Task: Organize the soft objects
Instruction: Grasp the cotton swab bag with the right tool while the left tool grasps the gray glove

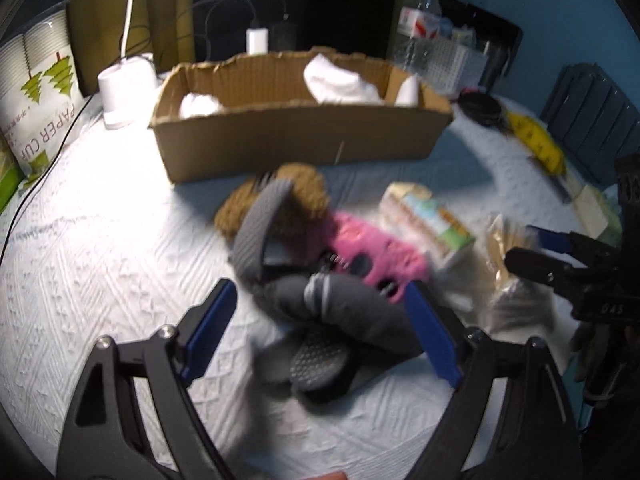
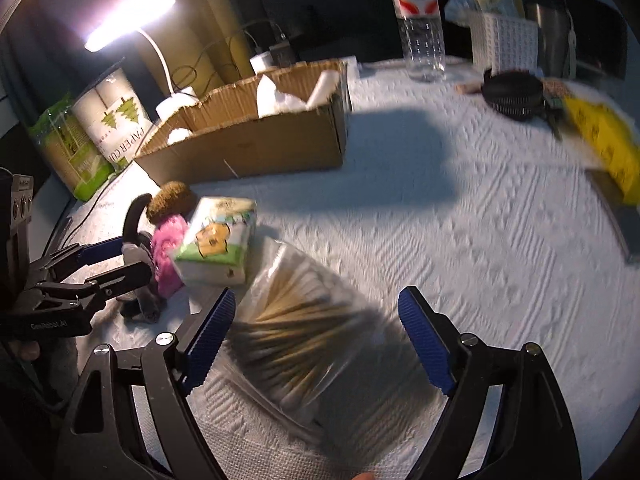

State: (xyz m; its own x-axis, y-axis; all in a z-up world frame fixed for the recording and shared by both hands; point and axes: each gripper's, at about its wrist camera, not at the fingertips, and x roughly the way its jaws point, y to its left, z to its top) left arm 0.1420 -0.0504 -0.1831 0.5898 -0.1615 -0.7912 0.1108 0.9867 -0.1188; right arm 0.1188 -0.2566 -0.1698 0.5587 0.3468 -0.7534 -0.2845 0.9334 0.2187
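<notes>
A pile of soft things lies on the white quilted cloth: grey socks with grip dots (image 1: 320, 320), a pink fluffy sock (image 1: 372, 254) and a brown fuzzy item (image 1: 296, 192). My left gripper (image 1: 324, 332) is open, its blue pads on either side of the grey socks. A cardboard box (image 1: 296, 140) behind holds white soft items (image 1: 340, 80). My right gripper (image 2: 320, 336) is open over a clear bag of cotton swabs (image 2: 304, 320). A tissue pack (image 2: 216, 240) lies beside the pink sock (image 2: 170, 248).
A white lamp base (image 1: 124, 88), a paper-cup bag (image 1: 44, 92), a water bottle (image 2: 418, 20), a white basket (image 2: 504, 40), a black round case (image 2: 514, 94) and a yellow packet (image 2: 604, 140) stand around the table's edges.
</notes>
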